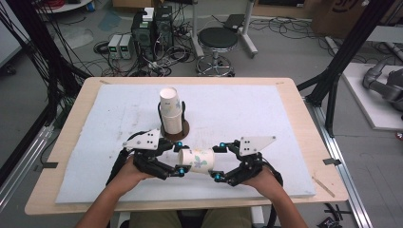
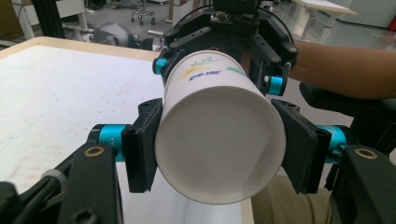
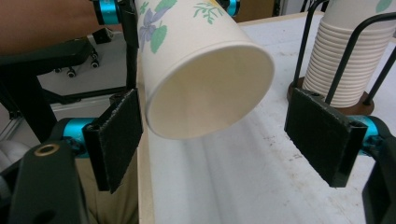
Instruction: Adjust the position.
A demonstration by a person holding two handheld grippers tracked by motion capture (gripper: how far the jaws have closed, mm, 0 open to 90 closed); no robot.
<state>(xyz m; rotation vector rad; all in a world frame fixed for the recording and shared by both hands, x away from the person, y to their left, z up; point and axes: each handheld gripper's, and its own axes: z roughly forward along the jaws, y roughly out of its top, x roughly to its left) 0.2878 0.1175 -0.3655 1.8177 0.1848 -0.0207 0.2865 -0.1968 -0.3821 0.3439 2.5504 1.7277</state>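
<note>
On my left side, my left gripper (image 1: 179,159) pinches the paper cup (image 1: 196,160) by its closed bottom end, with a pad (image 2: 142,142) pressed on each side, so the cup lies sideways in the air just over the white mat (image 1: 247,109). To the right of that, the cup's open mouth points at my right gripper (image 1: 219,162). Its jaws are spread wide around the rim, and in the right gripper view I see one pad (image 3: 117,137) just beside the cup and the other one well apart from it. I think I am about to pass the cup from one gripper to the other. If I squeeze too hard, the soft rim could bend. If my left gripper lets go too soon, the cup could drop and roll off the near edge. Behind my grippers, a stack of cups (image 1: 171,111) stands in a black wire holder (image 1: 183,124), and I could bump it. The mat lies on a wooden table (image 1: 309,142). Past the table I see a black stool (image 1: 216,42), computer boxes (image 1: 152,29) and many cables on the grey floor.
</note>
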